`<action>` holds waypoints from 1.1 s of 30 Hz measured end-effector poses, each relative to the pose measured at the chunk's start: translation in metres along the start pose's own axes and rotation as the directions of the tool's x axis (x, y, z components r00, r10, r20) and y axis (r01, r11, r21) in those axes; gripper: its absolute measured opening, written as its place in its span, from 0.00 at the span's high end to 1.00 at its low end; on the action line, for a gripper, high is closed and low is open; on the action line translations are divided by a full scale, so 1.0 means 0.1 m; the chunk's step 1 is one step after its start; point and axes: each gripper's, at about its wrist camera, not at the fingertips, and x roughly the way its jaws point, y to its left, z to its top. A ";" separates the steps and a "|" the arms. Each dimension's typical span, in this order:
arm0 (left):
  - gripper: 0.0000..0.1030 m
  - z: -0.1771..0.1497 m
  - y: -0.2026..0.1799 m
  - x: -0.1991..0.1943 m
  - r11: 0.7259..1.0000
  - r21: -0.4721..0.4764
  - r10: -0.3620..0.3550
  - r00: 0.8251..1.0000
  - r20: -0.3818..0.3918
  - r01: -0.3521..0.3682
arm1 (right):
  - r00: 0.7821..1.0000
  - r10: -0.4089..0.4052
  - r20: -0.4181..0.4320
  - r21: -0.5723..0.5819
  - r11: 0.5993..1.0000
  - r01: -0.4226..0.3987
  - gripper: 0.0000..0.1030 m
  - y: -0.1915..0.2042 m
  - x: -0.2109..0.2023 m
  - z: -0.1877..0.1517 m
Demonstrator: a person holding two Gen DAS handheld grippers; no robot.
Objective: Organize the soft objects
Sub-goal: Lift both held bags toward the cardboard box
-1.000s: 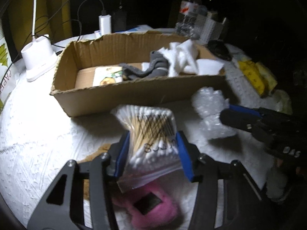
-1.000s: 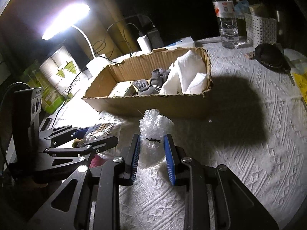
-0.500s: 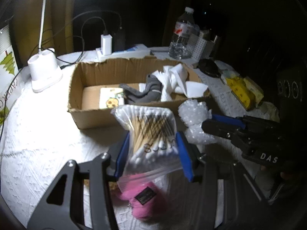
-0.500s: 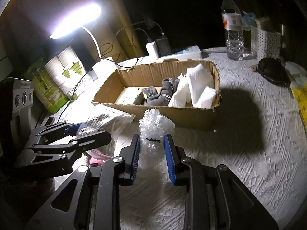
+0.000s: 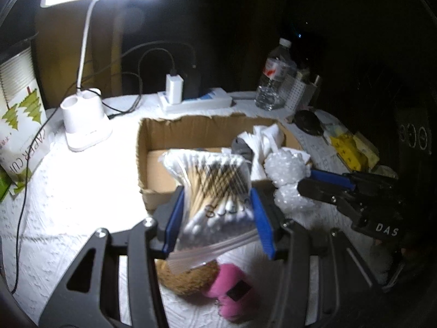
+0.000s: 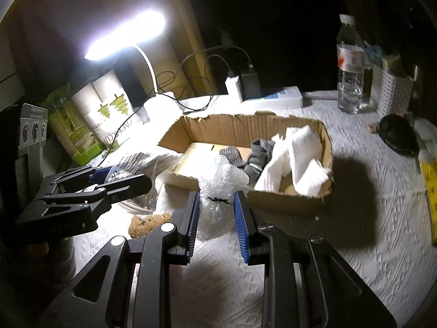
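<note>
Left wrist view showed the left hand-held gripper (image 5: pixel 217 218) clamped on a clear bag of cotton swabs (image 5: pixel 215 188), carried above the worktop (image 5: pixel 68 205) at the near wall of the cardboard box (image 5: pixel 153 142). The right hand-held gripper (image 6: pixel 217 220) was clamped on a tied wad of bubble wrap (image 6: pixel 218 188), likewise off the worktop and just short of the box's near edge.

Assessment of the step in hand: both loads appeared bound for the box. To do it well, each load would need to clear the near wall before any release. The free floor lay at the left end of the box, so the swabs would suit that side. The wrap could go beside the grey sock (image 6: pixel 256 155) and the white tissue (image 6: pixel 297 158) that crowded the right end. The swab bag hung slack below the pads, so a low carry risked snagging its tail on the torn cardboard rim. Both items looked light and likely to spring or roll; a low, gentle release seemed advisable.

Count: one box; two hand-held grippers; one swab bag; one wad of wrap; one sock. The tissue was bunched and could not be counted. On the worktop, under the left gripper, lay one pink fuzzy item (image 5: pixel 232 289) and one brown sponge-like piece (image 5: pixel 188 276). One lamp (image 5: pixel 84 125), one bottle (image 5: pixel 273 79).
</note>
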 end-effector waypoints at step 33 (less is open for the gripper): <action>0.52 0.38 -0.06 0.81 1.000 -0.014 -0.014 0.998 -0.067 0.013 | 0.999 -0.029 0.030 0.024 0.999 0.028 0.74 -0.37 0.04 0.32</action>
